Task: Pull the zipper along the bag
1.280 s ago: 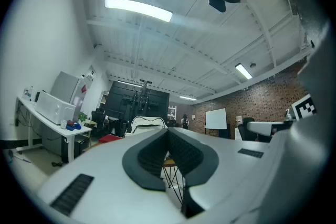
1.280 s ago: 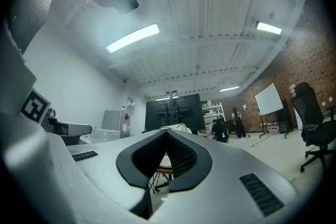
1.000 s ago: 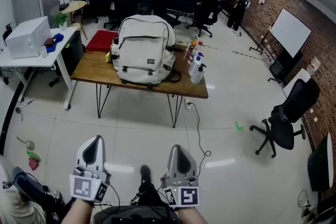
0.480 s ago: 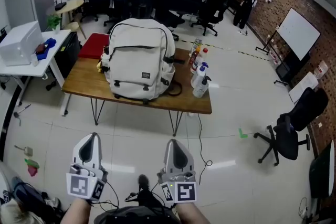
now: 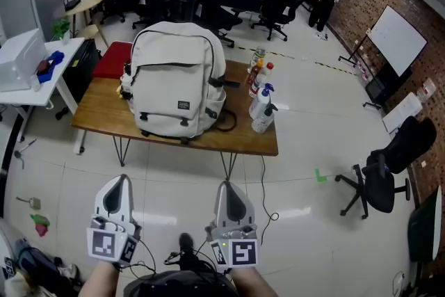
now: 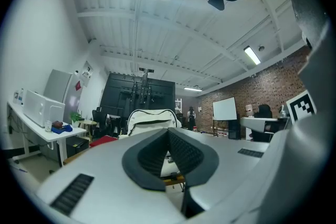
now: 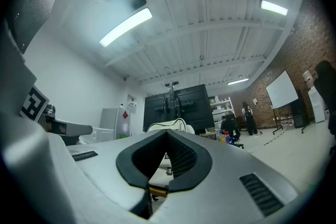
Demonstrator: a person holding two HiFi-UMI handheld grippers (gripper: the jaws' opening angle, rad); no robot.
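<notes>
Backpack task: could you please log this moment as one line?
pre-contact | backpack upright on table, untouched | left gripper shut, empty | right gripper shut, empty

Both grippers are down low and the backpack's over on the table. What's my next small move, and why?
Probably step toward the wooden table. The cream fabric backpack stands upright there, well out of reach, while the left gripper and right gripper sit low near you, jaws together, holding nothing.
</notes>
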